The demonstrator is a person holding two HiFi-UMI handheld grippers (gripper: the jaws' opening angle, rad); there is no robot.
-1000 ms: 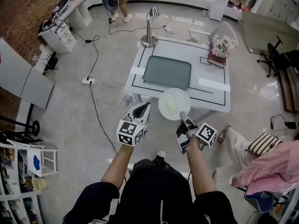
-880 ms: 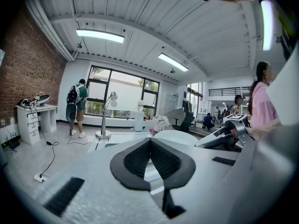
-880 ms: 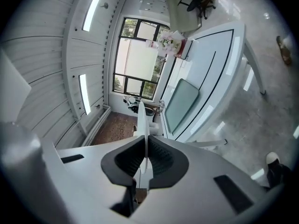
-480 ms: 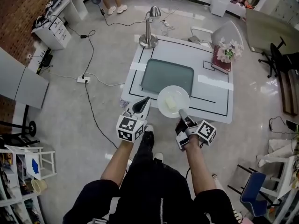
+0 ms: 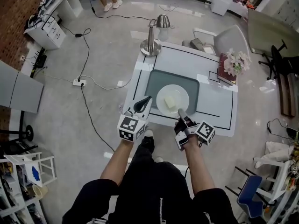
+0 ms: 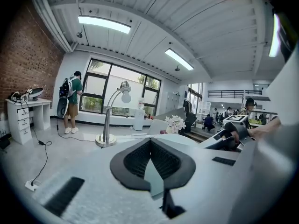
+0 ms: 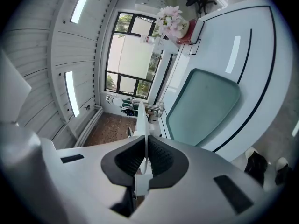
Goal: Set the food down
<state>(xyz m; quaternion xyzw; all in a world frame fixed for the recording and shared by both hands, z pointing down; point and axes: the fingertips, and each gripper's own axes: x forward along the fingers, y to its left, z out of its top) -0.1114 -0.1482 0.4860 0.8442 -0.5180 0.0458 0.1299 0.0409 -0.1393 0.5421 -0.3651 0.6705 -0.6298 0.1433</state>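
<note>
Well beyond plate [image 5: 163, 94]: lamp [image 5: 150, 45], flowers [image 5: 237, 62], book [image 5: 227, 77].

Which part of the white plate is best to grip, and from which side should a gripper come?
Its thin rim, from the person's side, one jaw above and one below. The plate is flat and level, with a pale block of food in its middle, so only the rim is free. The right gripper pinches it there.
</note>
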